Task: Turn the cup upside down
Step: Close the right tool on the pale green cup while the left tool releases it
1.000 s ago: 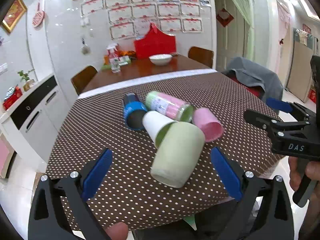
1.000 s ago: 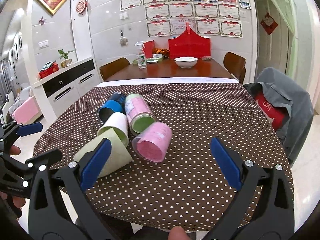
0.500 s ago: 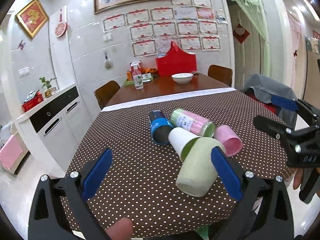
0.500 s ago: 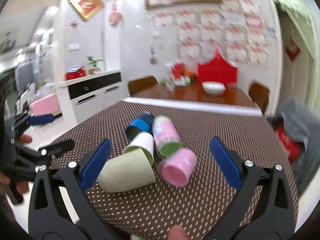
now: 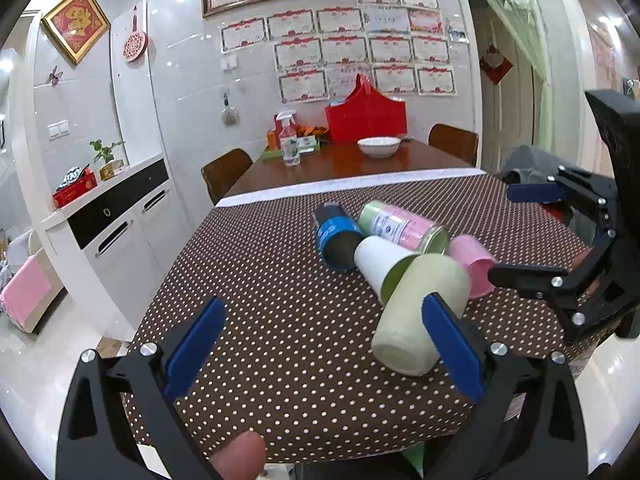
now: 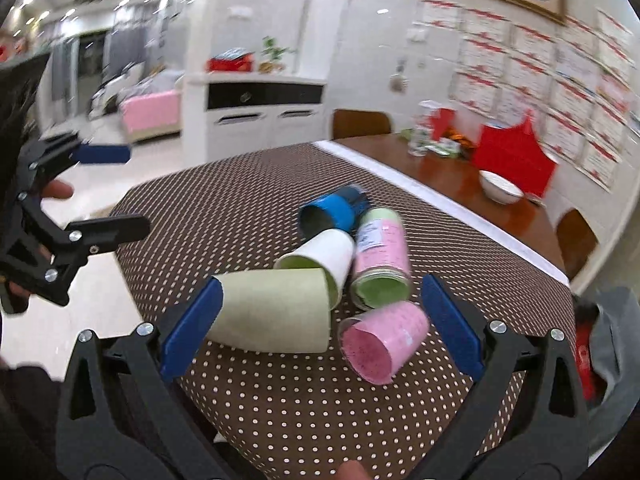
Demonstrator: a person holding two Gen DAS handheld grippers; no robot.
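Several cups lie on their sides in a cluster on the brown polka-dot tablecloth (image 5: 280,320): a pale green cup (image 5: 420,312) nearest, a white cup with green inside (image 5: 380,264), a blue cup (image 5: 336,236), a pink-and-green labelled jar (image 5: 400,224) and a pink cup (image 5: 472,264). My left gripper (image 5: 324,356) is open, with the pale green cup just inside its right finger. My right gripper (image 6: 316,328) is open above the pale green cup (image 6: 272,312) and pink cup (image 6: 384,340). The right gripper also shows at the right of the left wrist view (image 5: 560,248).
A wooden table (image 5: 352,164) behind holds a white bowl (image 5: 378,146), a spray bottle (image 5: 288,140) and a red bag (image 5: 366,116). Chairs stand around it. A white cabinet (image 5: 112,216) is at left. A grey jacket (image 6: 612,352) hangs at right.
Both grippers have swung left; the cups now sit toward the right of the left view. The right gripper has tilted and come closer over the cups. Both stay open.
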